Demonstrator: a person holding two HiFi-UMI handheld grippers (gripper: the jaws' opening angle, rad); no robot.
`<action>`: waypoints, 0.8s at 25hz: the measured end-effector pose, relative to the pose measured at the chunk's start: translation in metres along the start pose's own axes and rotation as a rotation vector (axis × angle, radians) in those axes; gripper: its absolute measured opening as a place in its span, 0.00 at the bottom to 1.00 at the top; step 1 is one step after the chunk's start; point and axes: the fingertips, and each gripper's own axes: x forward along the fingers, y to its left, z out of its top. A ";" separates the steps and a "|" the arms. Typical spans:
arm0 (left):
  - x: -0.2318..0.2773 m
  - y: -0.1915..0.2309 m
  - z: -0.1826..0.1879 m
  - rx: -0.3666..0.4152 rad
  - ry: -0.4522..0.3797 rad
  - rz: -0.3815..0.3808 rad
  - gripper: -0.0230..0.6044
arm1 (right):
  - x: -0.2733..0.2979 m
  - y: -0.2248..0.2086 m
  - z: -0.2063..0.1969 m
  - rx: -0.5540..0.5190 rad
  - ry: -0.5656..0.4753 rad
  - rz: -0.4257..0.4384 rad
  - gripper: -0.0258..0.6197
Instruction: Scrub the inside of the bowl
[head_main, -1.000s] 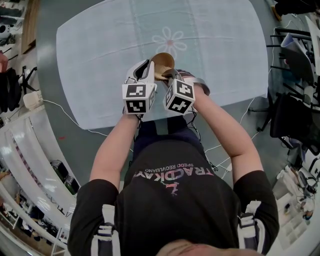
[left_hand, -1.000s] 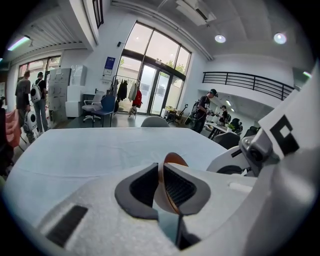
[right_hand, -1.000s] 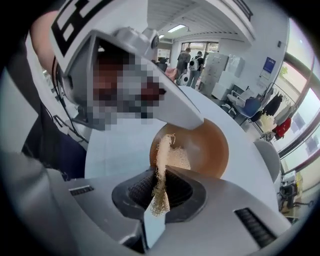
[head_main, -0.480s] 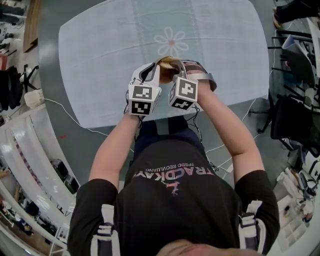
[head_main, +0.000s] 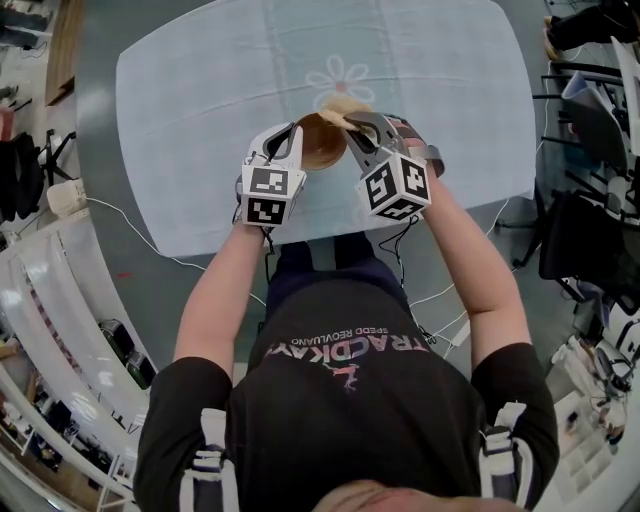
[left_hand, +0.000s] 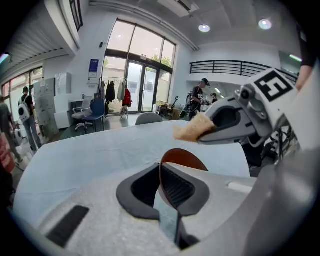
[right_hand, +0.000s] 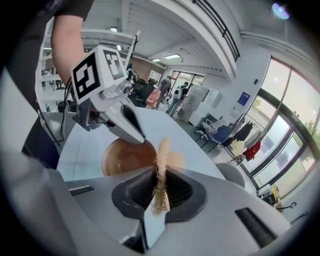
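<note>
While the left gripper is pinching the bowl by its near rim, its jaws having just been closing with that thin brown wall between the pads, the right gripper is clamping a tan pad edge-on. Most of the pad is sticking out past the jaws.

The bowl is sitting tilted over the cloth, near the table's middle and just short of the printed flower, with its mouth facing the right gripper. Whether its base is resting on the cloth I cannot tell. The pad is hanging just above the far rim, not yet pressing inside.

The bowl is looking stiff, light and smooth-glazed, so a one-sided rim grip is probably letting it swivel once scrubbing pushes on it. Pressure toward the held side is likely steadying it best.

The pad is looking thin, fibrous and floppy. Its free end is probably folding under load, so the jaws are needing to work close to the wall.

Open cloth is lying all round the bowl, and the table edge nearest the person is staying well clear. The tight spot is between the two grippers, which are working nearly nose to nose over the rim.
</note>
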 end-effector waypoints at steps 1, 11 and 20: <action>-0.001 -0.002 0.001 0.034 -0.005 -0.023 0.08 | 0.000 -0.007 0.000 0.016 -0.003 -0.005 0.09; -0.013 -0.058 0.001 0.509 -0.053 -0.285 0.08 | 0.011 0.027 -0.017 -0.377 0.035 0.248 0.09; -0.006 -0.040 0.008 0.354 -0.078 -0.255 0.08 | 0.012 0.029 -0.037 -0.410 0.074 0.260 0.09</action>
